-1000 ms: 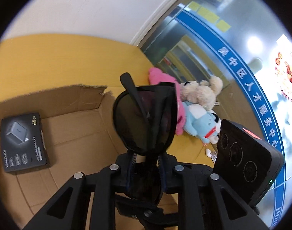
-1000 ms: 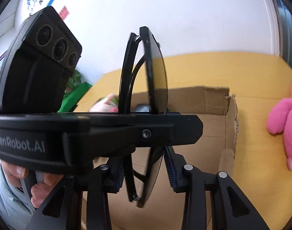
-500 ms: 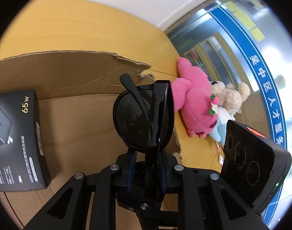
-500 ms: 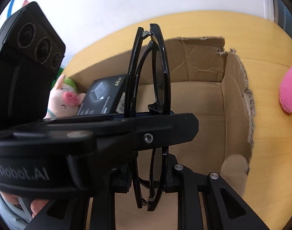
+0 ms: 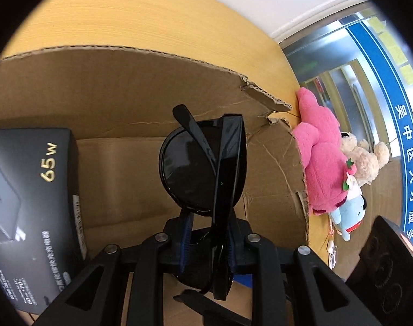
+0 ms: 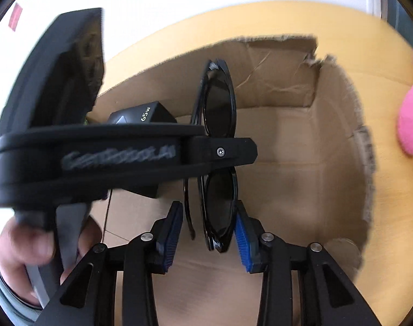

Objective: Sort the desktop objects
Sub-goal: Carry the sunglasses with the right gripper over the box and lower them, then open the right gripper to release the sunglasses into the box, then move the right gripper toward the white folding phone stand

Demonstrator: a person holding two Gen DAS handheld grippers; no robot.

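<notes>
Folded black sunglasses [image 5: 190,174] stand upright between the fingers of my left gripper [image 5: 207,233], which is shut on them low over the open cardboard box [image 5: 125,81]. In the right wrist view the left gripper [image 6: 222,150] crosses from the left and clamps the sunglasses [image 6: 220,103] at their middle. My right gripper [image 6: 207,217] sits below, and its jaws are opening. The lower lens hangs between the blue pads [image 6: 171,233], and a gap shows at the left pad.
A black charger box [image 5: 30,190] marked 65W lies in the left part of the cardboard box [image 6: 288,81]. A pink plush [image 5: 323,163], a beige bear [image 5: 366,160] and a blue plush [image 5: 350,214] lie on the yellow table [image 5: 152,19] to the right. A hand [image 6: 30,247] holds the left gripper's handle.
Both grippers have come down toward the cardboard box with the sunglasses. The right gripper's pads, which were closed on the glasses, have spread apart. The left gripper keeps its grip.
</notes>
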